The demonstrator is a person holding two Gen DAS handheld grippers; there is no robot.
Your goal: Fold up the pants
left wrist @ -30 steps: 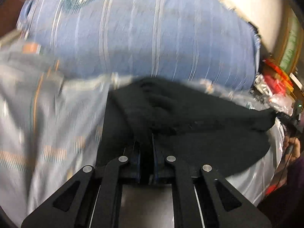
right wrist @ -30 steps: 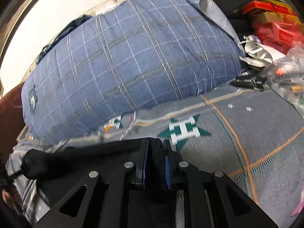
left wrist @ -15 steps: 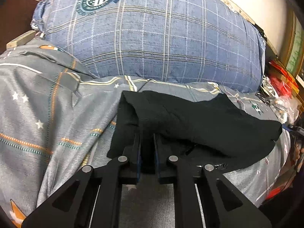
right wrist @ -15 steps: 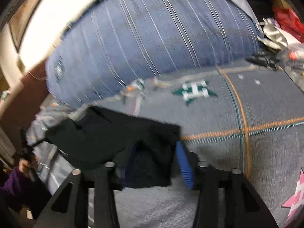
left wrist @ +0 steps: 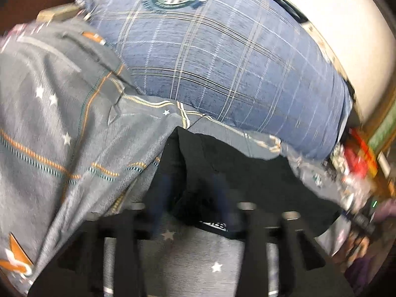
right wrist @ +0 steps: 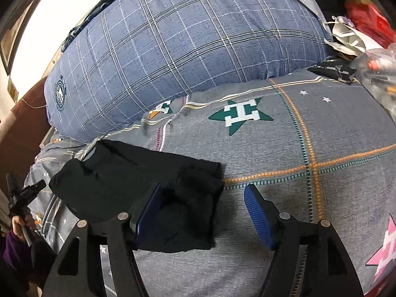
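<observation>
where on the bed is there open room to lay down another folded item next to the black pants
The widest free patch is the grey star-print bedsheet to the right of the folded black pants, between the blue plaid pillow and the right gripper. It is crowded at the far right, where plastic bags and red packaging pile up.

Black pants (right wrist: 138, 180), folded on bedspread (right wrist: 297, 148)

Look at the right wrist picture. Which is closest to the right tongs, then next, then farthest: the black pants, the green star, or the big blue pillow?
1. The black pants: lying folded on the bedsheet right at the right tongs, under the left-hand finger.
2. The green star: printed on the sheet farther ahead, in the middle.
3. The big blue pillow: farthest, at the back.
</observation>
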